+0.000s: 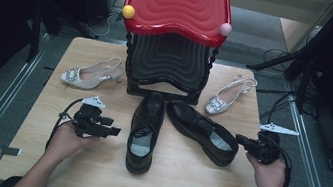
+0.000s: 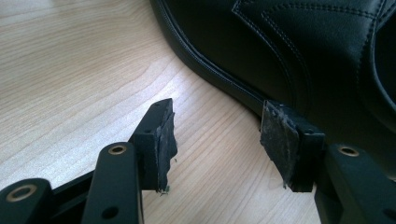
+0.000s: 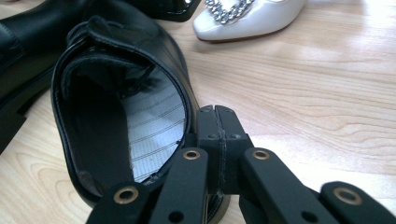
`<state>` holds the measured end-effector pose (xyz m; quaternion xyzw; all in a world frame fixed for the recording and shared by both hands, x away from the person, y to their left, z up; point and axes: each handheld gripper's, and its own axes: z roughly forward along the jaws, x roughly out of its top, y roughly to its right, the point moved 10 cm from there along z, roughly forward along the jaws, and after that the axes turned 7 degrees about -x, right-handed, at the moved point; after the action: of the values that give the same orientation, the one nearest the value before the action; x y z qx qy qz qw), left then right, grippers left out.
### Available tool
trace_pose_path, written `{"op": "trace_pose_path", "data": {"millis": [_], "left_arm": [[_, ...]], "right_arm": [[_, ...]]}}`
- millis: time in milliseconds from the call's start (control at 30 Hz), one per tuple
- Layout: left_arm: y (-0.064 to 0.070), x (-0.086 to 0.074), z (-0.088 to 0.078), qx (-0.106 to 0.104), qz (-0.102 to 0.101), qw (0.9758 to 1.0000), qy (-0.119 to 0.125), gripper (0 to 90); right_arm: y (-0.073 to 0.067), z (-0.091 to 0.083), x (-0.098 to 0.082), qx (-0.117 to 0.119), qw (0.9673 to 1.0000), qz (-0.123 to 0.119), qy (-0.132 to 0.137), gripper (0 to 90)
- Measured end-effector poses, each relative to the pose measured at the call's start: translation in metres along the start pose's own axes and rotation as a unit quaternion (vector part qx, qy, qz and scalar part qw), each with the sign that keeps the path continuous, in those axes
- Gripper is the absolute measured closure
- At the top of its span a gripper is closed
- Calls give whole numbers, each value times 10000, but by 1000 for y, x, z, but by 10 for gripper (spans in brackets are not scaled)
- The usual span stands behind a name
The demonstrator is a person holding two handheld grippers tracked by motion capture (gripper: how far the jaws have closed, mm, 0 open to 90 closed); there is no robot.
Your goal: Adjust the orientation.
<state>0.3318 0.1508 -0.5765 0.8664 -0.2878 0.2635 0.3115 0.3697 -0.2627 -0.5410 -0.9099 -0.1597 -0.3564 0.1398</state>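
Two black leather shoes lie mid-table: one (image 1: 144, 130) points away from me, the other (image 1: 199, 129) lies slanted to its right. My left gripper (image 1: 115, 130) rests level just left of the first shoe. In the left gripper view this gripper (image 2: 217, 140) is open and empty, with the shoe's side (image 2: 280, 42) just beyond its right pad. My right gripper (image 1: 240, 139) sits at the heel of the slanted shoe. In the right gripper view its jaws (image 3: 217, 112) are shut pad to pad beside the heel rim (image 3: 184, 112); nothing shows between them.
A red-topped black stool (image 1: 178, 4) stands at the table's back middle. A white buckled heel (image 1: 89, 75) lies at the back left, another (image 1: 227, 95) at the back right, the latter close ahead in the right gripper view (image 3: 247, 18). Bare wood (image 1: 181, 182) lies at the front.
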Motion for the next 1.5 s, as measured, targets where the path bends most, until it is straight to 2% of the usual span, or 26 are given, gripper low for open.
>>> {"op": "trace_pose_path", "data": {"millis": [133,333,733,900,967,1000,1133,1233,1500], "left_arm": [[0,1,2,4,35,10000,-83,450],[0,3,4,-7,53,9999,-92,451],[2,12,13,-58,128,9999,-78,452],[0,14,14,-68,48,10000,-43,452],[0,15,15,-66,53,10000,-32,452],[0,14,14,-64,55,10000,-35,452],[-1,14,14,-30,54,10000,-39,452],[-1,13,13,4,37,10000,-54,452],[-2,6,8,76,-27,10000,-21,452]], "right_arm": [[-8,-2,-4,85,9999,-62,-71,900],[-20,-2,-10,262,9993,-188,-192,900],[-44,-6,-20,456,9978,-397,-275,900],[-61,-8,-25,693,9953,-576,-368,900],[-66,-8,-26,685,9944,-727,-350,900],[-65,-7,-25,622,9946,-765,-324,900],[-60,-2,-21,585,9958,-639,-285,900],[-55,11,-19,615,9964,-487,-335,900],[-53,34,-9,647,9963,-352,-453,900]]}}
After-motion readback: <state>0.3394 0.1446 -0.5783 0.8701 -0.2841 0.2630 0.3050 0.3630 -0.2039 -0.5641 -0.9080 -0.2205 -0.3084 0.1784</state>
